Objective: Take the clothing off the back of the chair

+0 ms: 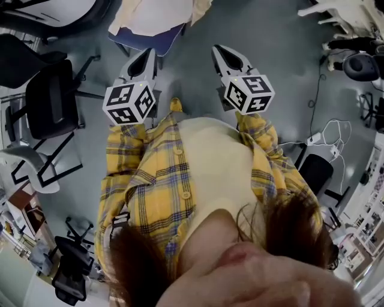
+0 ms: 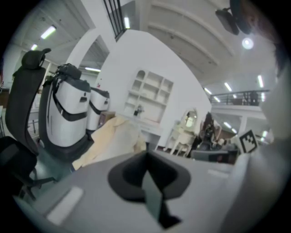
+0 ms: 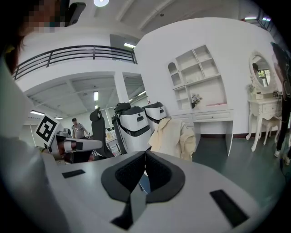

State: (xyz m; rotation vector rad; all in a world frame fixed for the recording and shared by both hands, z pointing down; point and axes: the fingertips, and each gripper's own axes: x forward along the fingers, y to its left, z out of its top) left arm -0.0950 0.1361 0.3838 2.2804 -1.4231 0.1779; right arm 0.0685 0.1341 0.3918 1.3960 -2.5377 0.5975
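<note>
The cream clothing [image 1: 157, 17] hangs over the back of a blue chair [image 1: 148, 39] at the top of the head view, on the grey floor ahead of me. Both grippers are held out side by side short of it and touch nothing. My left gripper [image 1: 146, 56] is shut and empty, as is my right gripper [image 1: 221, 51]. In the left gripper view the clothing [image 2: 113, 140] lies beyond the closed jaws of the left gripper [image 2: 145, 158]. The right gripper view shows the clothing [image 3: 175, 135] draped on the chair past the shut right gripper [image 3: 145, 157].
Black office chairs [image 1: 51, 96] stand at the left. White and black pod-like units [image 3: 136, 127] stand just behind the chair. A white shelf wall with a desk [image 3: 204, 109] and a dressing table with mirror [image 3: 263, 107] are to the right. Cables [image 1: 336, 132] lie on the floor.
</note>
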